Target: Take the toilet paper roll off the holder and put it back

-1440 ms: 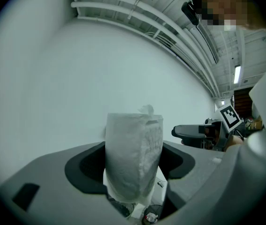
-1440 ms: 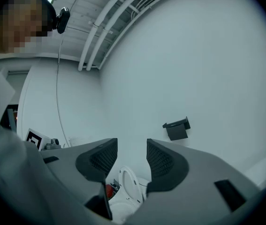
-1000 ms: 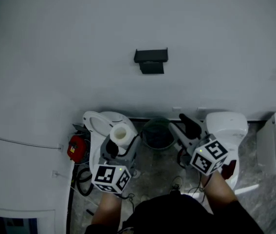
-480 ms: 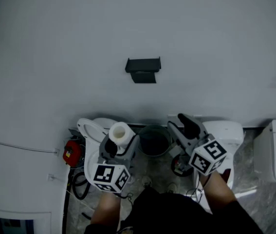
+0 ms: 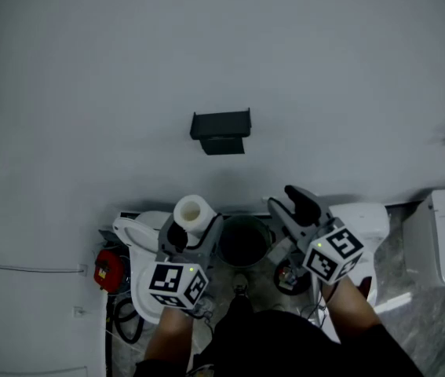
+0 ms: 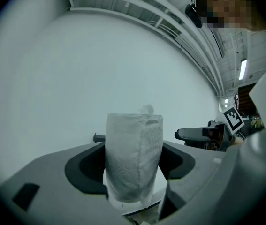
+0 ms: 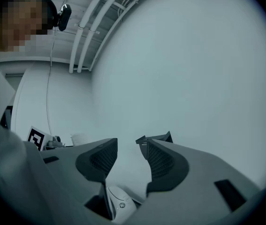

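A white toilet paper roll (image 5: 193, 212) stands upright between the jaws of my left gripper (image 5: 195, 225), which is shut on it. The left gripper view shows the roll (image 6: 133, 157) filling the gap between both dark pads, a torn edge at its top. A black wall holder (image 5: 221, 129) is fixed on the white wall above and slightly right of the roll, apart from it; it also peeks over my right jaw as the black wall holder (image 7: 154, 138). My right gripper (image 5: 287, 204) is open and empty, its jaws (image 7: 129, 161) parted, pointing at the wall below the holder.
Below stand a white toilet (image 5: 134, 232) at the left, a dark round bin (image 5: 243, 242) in the middle, another white toilet (image 5: 367, 221) and a white unit (image 5: 434, 240) at the right. A red object (image 5: 104, 268) and cables lie lower left.
Both grippers have risen toward the wall holder, the left one carrying the roll. In the head view the holder has shifted down and left, and the floor fixtures have dropped lower.
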`<state>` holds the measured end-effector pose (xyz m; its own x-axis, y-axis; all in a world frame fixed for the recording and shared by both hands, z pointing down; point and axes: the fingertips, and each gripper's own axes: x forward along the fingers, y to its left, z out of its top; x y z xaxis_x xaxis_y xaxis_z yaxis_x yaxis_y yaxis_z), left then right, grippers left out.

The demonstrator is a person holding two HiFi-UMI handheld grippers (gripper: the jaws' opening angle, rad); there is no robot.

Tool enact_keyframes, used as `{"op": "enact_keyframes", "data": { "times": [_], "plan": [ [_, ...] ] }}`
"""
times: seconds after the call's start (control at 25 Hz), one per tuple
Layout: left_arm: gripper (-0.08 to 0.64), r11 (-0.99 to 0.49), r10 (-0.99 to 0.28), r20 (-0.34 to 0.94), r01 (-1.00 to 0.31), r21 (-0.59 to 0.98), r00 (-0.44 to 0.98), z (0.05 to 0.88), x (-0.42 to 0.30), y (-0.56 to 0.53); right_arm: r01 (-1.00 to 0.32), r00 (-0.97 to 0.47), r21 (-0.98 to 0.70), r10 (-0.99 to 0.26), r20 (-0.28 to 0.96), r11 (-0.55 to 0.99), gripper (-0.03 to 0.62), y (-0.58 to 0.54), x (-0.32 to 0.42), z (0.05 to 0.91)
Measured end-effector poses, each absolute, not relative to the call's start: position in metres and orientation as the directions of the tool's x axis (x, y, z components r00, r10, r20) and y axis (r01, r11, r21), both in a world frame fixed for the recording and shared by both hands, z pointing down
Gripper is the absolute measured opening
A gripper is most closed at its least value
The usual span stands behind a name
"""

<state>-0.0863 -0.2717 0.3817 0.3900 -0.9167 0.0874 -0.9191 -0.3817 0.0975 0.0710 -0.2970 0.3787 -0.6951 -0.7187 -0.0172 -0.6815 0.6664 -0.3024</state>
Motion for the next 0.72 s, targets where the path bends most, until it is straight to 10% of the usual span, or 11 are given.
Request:
{"op": "enact_keyframes", "data": {
  "times": [0.72],
  "plan": [
    [0.318,-0.525,-0.847,0.05,-0.847,0.089,0.53,0.379,-0.141,-0.465,-0.789,-0.568,-0.301,-0.823,0.026,0.535,0.181,-0.439,0.018,0.399]
  ]
}}
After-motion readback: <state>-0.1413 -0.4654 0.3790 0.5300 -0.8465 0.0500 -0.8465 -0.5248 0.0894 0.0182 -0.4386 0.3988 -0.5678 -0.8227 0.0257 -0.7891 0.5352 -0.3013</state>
